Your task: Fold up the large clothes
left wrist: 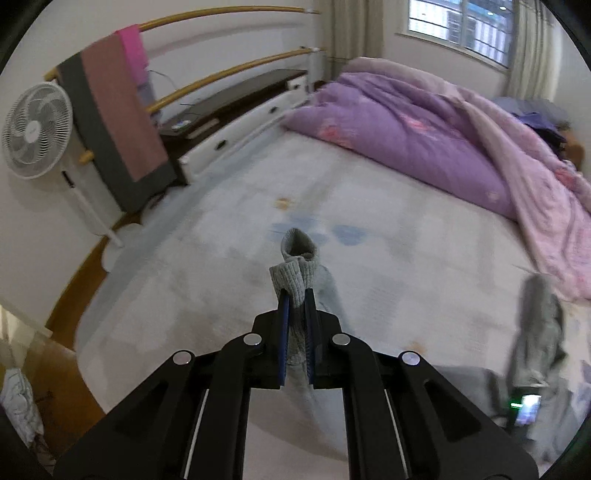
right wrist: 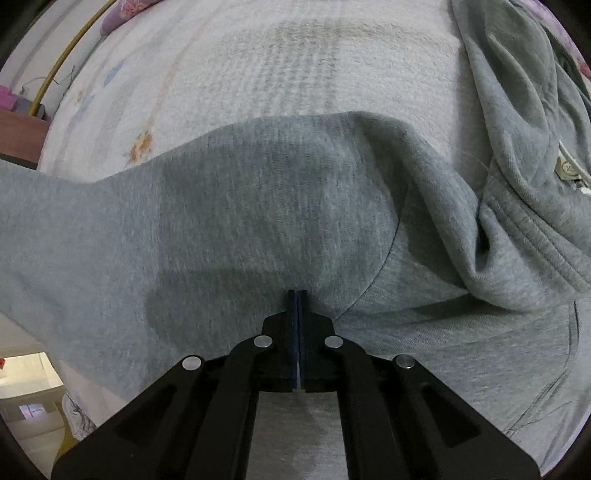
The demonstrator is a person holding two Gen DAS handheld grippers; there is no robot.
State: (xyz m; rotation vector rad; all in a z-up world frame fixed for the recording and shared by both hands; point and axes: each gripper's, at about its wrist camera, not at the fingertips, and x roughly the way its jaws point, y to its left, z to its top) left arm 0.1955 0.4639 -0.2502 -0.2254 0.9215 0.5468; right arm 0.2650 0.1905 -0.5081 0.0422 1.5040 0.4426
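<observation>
Ribbed grey cuff sits nearest the left wrist camera, pinched between the blue pads of the left gripper, whose jaws are clenched on the fabric so that the cuff's open end pokes up past the fingertips. That cuff belongs to a grey hooded sweatshirt, which lies spread on the bed; its sleeve trails down from the left gripper towards the near edge of the mattress. In the right wrist view the sweatshirt fills most of the picture, with one sleeve running off to the left and the hood bunched at the far right, a small label and a white drawcord showing there. The right gripper points down at the body of the sweatshirt near a curved seam, its jaws pressed fully together with no cloth seen between the pads; its tips appear to meet the fabric, though actual contact is hard to tell. Beyond the garment, a pale patterned sheet covers the bed, and a purple and pink quilt is heaped along the far right side. Off the bed to the left stand a white fan, a rack draped with grey and pink cloths, and a low dark-topped cabinet. A window is in the far wall.
</observation>
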